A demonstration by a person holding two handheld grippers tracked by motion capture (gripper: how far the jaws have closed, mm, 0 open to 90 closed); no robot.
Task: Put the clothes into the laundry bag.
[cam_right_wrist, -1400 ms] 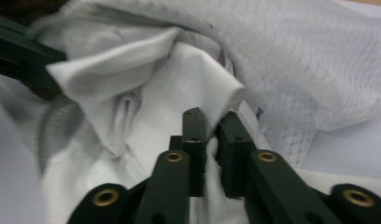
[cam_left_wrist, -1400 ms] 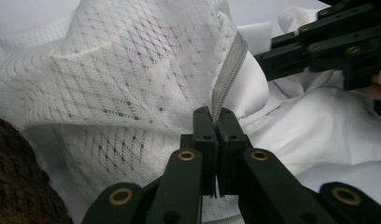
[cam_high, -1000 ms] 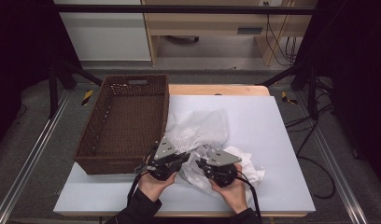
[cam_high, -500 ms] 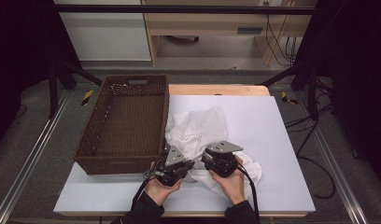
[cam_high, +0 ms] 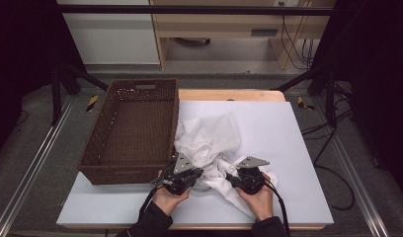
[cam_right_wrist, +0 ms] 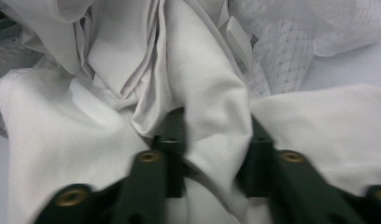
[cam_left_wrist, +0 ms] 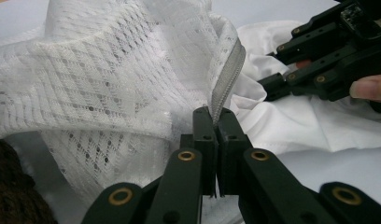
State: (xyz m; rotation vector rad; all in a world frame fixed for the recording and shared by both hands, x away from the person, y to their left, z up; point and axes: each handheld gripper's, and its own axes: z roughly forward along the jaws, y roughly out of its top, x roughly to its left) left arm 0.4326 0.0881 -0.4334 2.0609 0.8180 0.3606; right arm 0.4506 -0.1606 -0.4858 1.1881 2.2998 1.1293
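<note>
A white mesh bag (cam_high: 209, 133) lies crumpled at the middle of the table, against the basket's right wall. My left gripper (cam_high: 195, 174) is shut on its grey zipper edge (cam_left_wrist: 228, 74), pinched between the jaws (cam_left_wrist: 216, 116); the mesh (cam_left_wrist: 109, 70) drapes to the left. A white garment (cam_high: 224, 186) spills from under the bag toward the front. My right gripper (cam_high: 231, 176) has just been closing its jaws (cam_right_wrist: 215, 123) on a thick fold of that garment (cam_right_wrist: 212, 88), which fills the gap between them. The right gripper (cam_left_wrist: 272, 86) also shows at the upper right of the left gripper view.
A brown wicker basket (cam_high: 128, 174) stands at the table's left with nothing in it. The white tabletop (cam_high: 293, 148) stretches bare to the right of the cloth. Dark frame legs and cables lie beyond the table's far edge.
My right gripper has shifted right and slightly toward the front, onto a fold of the garment. The mesh bag has settled lower. My left gripper keeps its hold on the zipper edge.
</note>
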